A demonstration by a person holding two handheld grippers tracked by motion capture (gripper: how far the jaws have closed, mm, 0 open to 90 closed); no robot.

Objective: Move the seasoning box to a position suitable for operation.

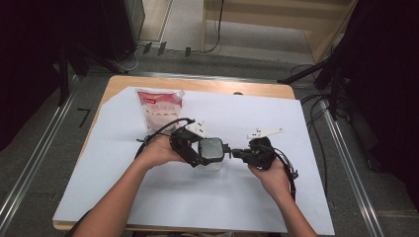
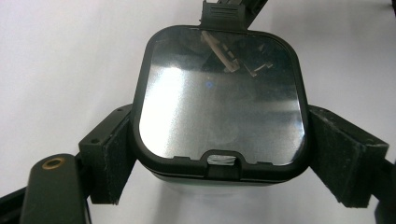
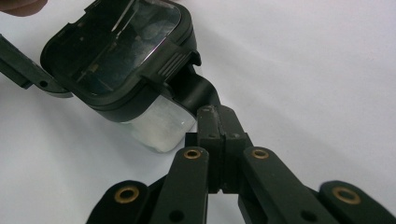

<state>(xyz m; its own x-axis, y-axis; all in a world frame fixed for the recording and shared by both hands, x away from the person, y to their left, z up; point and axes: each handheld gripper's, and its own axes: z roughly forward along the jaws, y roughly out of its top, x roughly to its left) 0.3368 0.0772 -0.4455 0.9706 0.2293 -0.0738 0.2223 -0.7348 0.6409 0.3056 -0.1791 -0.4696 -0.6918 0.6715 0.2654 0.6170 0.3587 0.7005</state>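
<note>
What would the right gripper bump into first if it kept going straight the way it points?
The right gripper points at the clasp on the side of the clear box with a black lid. Its jaws are shut and seem to pinch that clasp already, so it would push the box first.

Open room: white sheet (image 1: 237, 197) bare in front of both hands and out to its right edge | Obstacle, centre: lidded container (image 1: 211, 151) clamped by left gripper (image 1: 193, 148), right gripper (image 1: 236, 153) shut at its latch side | Obstacle, rear left: pouch (image 1: 159, 109) lying flat, just behind left hand (image 1: 159, 150)
</note>
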